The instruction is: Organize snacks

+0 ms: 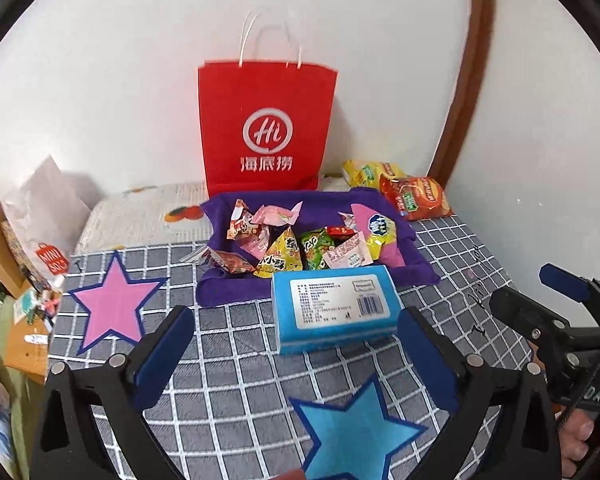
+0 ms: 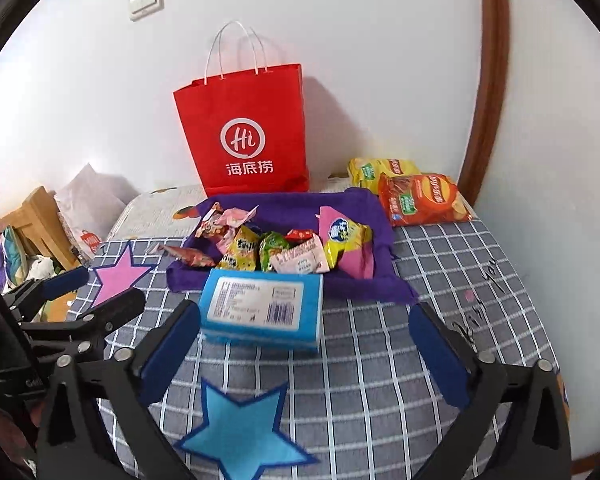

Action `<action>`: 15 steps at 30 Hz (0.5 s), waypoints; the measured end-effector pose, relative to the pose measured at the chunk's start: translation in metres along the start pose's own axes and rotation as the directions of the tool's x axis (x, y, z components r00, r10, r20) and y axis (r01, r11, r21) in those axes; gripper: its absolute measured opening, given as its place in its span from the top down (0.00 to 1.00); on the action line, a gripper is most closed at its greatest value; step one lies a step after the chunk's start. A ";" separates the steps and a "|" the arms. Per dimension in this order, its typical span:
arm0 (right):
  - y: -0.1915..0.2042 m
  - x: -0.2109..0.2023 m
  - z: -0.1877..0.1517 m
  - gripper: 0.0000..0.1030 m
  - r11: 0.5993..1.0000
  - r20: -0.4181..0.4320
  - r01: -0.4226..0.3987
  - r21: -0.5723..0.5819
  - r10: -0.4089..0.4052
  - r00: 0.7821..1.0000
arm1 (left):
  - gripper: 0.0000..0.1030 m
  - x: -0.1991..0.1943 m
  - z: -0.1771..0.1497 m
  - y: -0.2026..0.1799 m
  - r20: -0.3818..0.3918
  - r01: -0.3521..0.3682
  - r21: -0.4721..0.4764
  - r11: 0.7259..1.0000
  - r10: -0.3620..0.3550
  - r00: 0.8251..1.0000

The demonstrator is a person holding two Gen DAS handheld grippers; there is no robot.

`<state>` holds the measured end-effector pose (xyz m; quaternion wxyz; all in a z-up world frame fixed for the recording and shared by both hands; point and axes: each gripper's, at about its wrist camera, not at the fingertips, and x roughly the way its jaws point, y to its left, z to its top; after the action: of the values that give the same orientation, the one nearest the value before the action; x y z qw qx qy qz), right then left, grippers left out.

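On checked cloth, near side: blue box (image 1: 334, 312) lying flat, just in front of purple tray (image 1: 228, 292) heaped with small snack packets (image 1: 300, 248). Chip bags (image 2: 420, 196) far right, outside tray. Left gripper (image 1: 300, 356), right gripper (image 2: 316, 356) both spread wide, empty. Sorting judged partly done.

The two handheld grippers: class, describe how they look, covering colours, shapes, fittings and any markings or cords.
Both the left gripper and the right gripper have black angular arms with silver round bolts. Each of their fingers carries a flat dark-blue pad. In the left wrist view, the right gripper's handle shows white lettering, partly readable, and a black braided cord.
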<state>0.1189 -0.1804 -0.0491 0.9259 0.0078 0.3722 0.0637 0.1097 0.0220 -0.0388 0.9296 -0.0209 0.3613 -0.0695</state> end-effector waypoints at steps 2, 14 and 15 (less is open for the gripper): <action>-0.002 -0.010 -0.008 0.00 1.000 0.000 0.018 0.005 -0.018 1.000 | 0.00 -0.013 -0.008 -0.007 0.018 -0.028 0.014 0.999 0.028 0.999; -0.008 -0.081 -0.058 0.00 0.998 0.060 0.063 0.004 -0.063 0.996 | 0.00 -0.073 -0.046 -0.026 0.067 -0.031 -0.003 1.000 0.031 0.997; -0.008 -0.085 -0.061 0.00 0.997 0.067 0.072 0.000 -0.072 0.995 | 0.00 -0.076 -0.048 -0.027 0.072 -0.032 -0.002 0.999 0.032 0.997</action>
<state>0.0173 -0.2012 -0.0350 0.9395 -0.0048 0.3411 0.0306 0.0187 0.0066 -0.0208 0.9430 -0.0181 0.3278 -0.0536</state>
